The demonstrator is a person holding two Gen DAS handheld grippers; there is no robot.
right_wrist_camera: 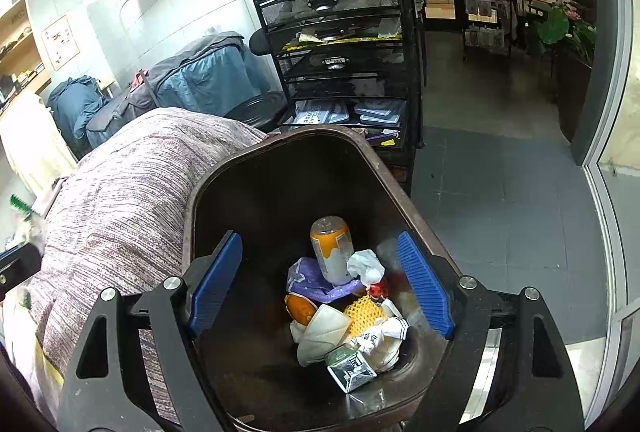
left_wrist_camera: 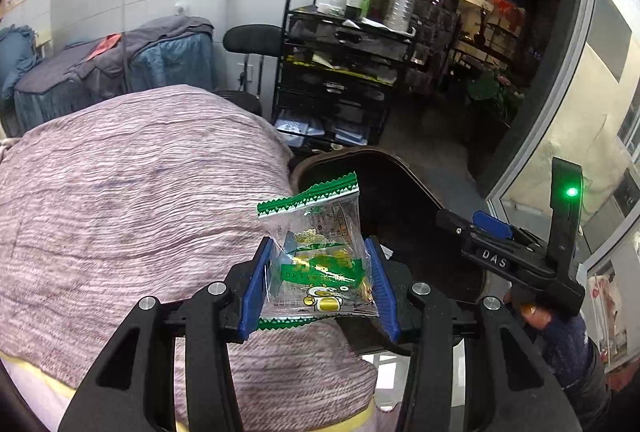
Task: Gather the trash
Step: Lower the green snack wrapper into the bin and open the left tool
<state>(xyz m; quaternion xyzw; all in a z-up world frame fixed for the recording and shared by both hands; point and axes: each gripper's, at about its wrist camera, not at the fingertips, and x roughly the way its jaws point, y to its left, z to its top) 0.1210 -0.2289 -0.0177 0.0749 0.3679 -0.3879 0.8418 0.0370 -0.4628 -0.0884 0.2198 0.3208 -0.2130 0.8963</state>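
Left tool (left_wrist_camera: 318, 282): its two blue ribbed pads are clamped on a clear plastic snack wrapper with green zigzag edges (left_wrist_camera: 320, 256), gripped across the middle, the upper seal standing free above the pads.
Wrapper position: it hangs over the edge of a bed covered with a pink-grey woven blanket (left_wrist_camera: 132, 199), just beside the near rim of a dark brown plastic trash bin (left_wrist_camera: 384, 167), not yet over the opening as far as I can judge.
Right tool (right_wrist_camera: 320, 284): its pads are wide apart and hold nothing; it hovers above the mouth of the bin (right_wrist_camera: 224, 171).
Bin content: an orange and white drink can (right_wrist_camera: 331, 248), a purple plastic bag (right_wrist_camera: 316, 284), a yellow foam fruit net (right_wrist_camera: 362, 314), a white face mask (right_wrist_camera: 324, 328), and a small green and white carton (right_wrist_camera: 350, 368) lie at the bottom.
Step in hand: I think it is carrying the wrapper to the bin and dropping it.
How to do it well: move the left tool fully over the opening before letting go, because such a light film can drift or stick to a pad; lower it a little inside the rim, then open widely.
Risk: the right tool stands over the same opening, so it is better moved aside first.
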